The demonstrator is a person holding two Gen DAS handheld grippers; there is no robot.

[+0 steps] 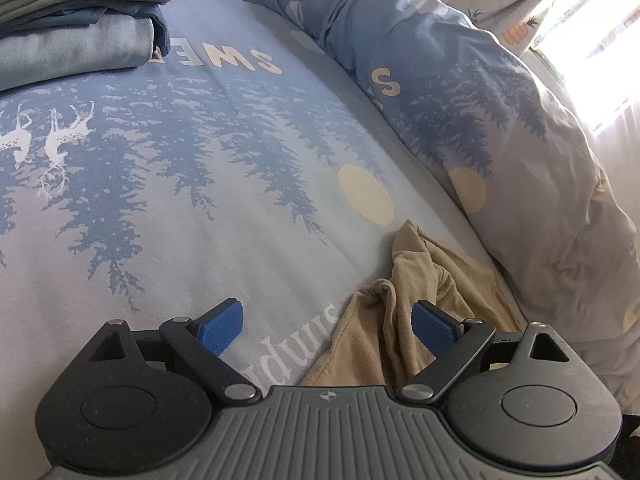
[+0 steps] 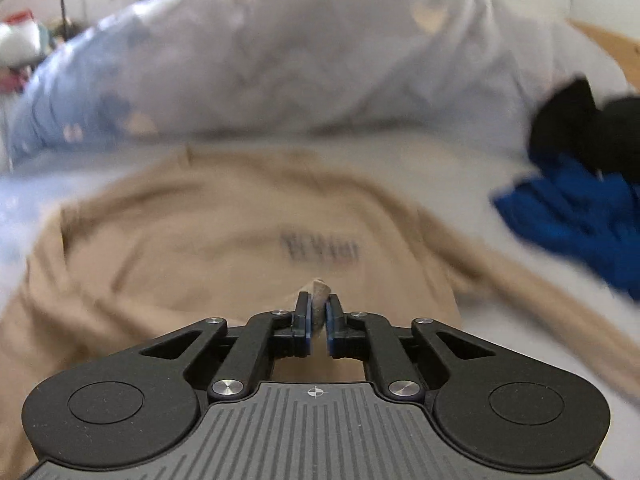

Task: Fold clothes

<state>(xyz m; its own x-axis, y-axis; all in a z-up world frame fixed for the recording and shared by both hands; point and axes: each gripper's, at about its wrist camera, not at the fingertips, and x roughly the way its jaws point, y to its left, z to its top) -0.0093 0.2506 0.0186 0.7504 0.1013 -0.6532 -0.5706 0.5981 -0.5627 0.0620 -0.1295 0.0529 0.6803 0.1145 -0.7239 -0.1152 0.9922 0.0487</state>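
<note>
A tan long-sleeved shirt (image 2: 240,240) with dark lettering on its chest lies spread on the bed, blurred by motion in the right wrist view. My right gripper (image 2: 318,312) is shut on a small pinch of the shirt's fabric near its lower edge. In the left wrist view a crumpled part of the same tan shirt (image 1: 404,312) lies on the blue bedsheet (image 1: 200,200). My left gripper (image 1: 328,320) hovers open just above it, its blue pads wide apart; the right pad (image 1: 432,326) is over the tan cloth, the left pad over bare sheet.
A stack of folded grey and blue clothes (image 1: 76,28) sits at the far left of the bed. A rolled blue duvet (image 1: 460,100) runs along the right side. A blue garment (image 2: 572,216) and a black one (image 2: 580,128) lie at the right in the right wrist view.
</note>
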